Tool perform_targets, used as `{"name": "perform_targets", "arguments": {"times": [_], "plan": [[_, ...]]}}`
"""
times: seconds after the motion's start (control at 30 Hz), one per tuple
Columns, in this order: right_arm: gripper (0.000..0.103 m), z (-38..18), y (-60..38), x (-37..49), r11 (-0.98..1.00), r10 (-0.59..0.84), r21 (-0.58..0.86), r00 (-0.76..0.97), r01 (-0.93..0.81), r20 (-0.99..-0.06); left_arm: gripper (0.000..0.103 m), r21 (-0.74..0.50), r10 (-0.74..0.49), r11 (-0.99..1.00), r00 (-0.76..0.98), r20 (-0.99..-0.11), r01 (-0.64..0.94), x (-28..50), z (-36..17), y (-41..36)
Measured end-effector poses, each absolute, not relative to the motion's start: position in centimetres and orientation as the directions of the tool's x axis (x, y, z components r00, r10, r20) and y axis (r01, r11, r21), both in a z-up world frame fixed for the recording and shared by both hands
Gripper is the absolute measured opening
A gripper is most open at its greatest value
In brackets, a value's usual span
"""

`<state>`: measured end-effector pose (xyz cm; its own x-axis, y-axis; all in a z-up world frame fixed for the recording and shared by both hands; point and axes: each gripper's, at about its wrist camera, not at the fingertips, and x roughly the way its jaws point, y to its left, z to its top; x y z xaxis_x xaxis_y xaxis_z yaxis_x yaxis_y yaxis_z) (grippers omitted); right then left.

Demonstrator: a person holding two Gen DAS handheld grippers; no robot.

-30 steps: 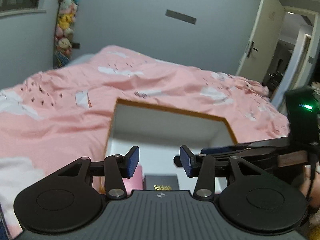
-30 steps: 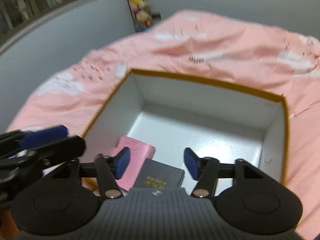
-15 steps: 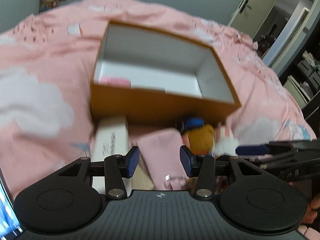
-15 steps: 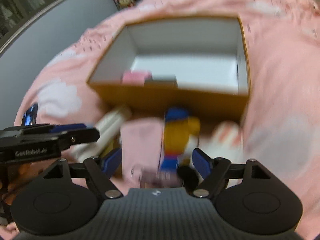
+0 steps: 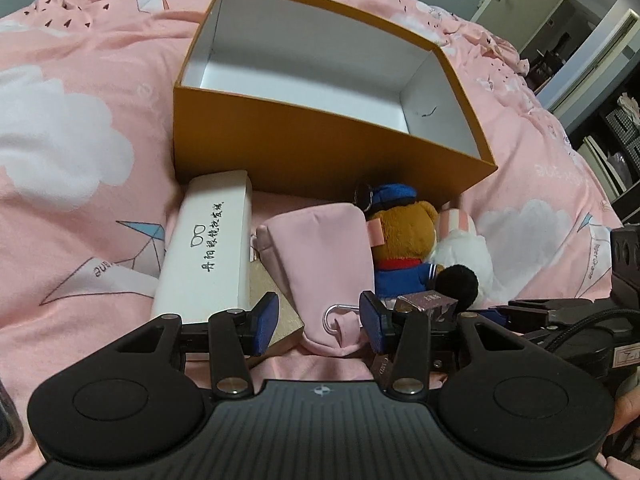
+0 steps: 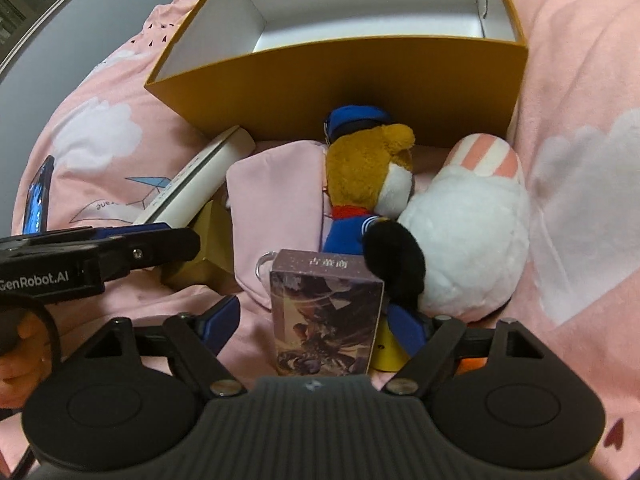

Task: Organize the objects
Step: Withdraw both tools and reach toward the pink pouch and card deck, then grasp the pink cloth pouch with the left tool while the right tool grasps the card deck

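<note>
Right hand-held gripper (image 6: 314, 326) just widened around card box (image 6: 326, 316), seemingly untouched; left hand-held gripper (image 5: 318, 322) released.

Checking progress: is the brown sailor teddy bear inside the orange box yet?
Out: brown sailor teddy bear lies on the bedspread against the orange box front wall.

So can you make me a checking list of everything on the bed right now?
Surface: pink bedspread with cloud prints.
Job's things: open orange box, what shows of its inside bare; in front of it white case, pink pouch, bear, white plush, card box, gold box.
Clutter: phone on the bedspread.
Grippers: left gripper open over the pouch; right gripper open, jaws just widened, card box between them, untouched.
Cables: black cable.
Surroundings: open door, shelves.
</note>
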<state>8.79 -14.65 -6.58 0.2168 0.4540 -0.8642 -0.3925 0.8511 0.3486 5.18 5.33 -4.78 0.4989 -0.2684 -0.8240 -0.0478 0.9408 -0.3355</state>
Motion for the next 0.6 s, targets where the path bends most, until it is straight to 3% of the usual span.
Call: {"name": "perform_targets", "arguments": {"times": [0.2, 0.6], "plan": [[0.060, -7.2, -14.4, 9.2, 0.861, 0.436, 0.330, 0.229, -0.386, -0.871, 0.052, -0.327, -0.270, 0.944, 0.490, -0.829, -0.033, 5.3, -4.9, 4.9], [0.060, -0.1, -16.0, 7.6, 0.843, 0.460, 0.246, 0.405, -0.478, -0.790, 0.052, -0.235, -0.238, 0.970, 0.472, -0.849, 0.066, 7.3, -4.0, 3.9]]}}
